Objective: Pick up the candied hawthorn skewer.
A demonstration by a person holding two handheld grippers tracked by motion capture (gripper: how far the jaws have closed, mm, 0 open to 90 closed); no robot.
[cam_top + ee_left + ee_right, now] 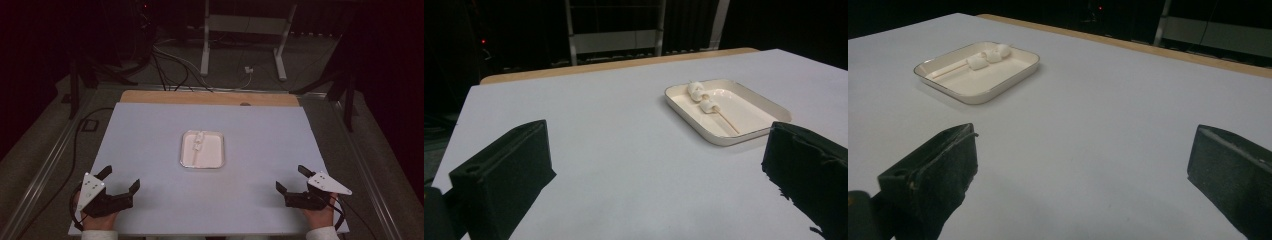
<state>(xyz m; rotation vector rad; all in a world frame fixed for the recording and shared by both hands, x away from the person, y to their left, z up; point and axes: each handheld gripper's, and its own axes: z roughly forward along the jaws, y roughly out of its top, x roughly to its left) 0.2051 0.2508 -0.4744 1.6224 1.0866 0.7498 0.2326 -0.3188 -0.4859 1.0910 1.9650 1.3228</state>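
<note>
Grippers: left gripper (121,178) and right gripper (290,178) rest at near corners, jaws wide apart, empty.
Room: dark; background hard to make out.
Table (150,150): pale sheet, wooden far edge.
Tray (216,161): central.
Skewer (727,121): two marshmallows (702,98), inside the tray.

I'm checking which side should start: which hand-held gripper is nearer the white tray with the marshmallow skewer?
Left, though only slightly. The left hand-held gripper sits near-left of the tray; the right hand-held gripper sits near-right, a bit farther. Both are open and apart from it.
</note>
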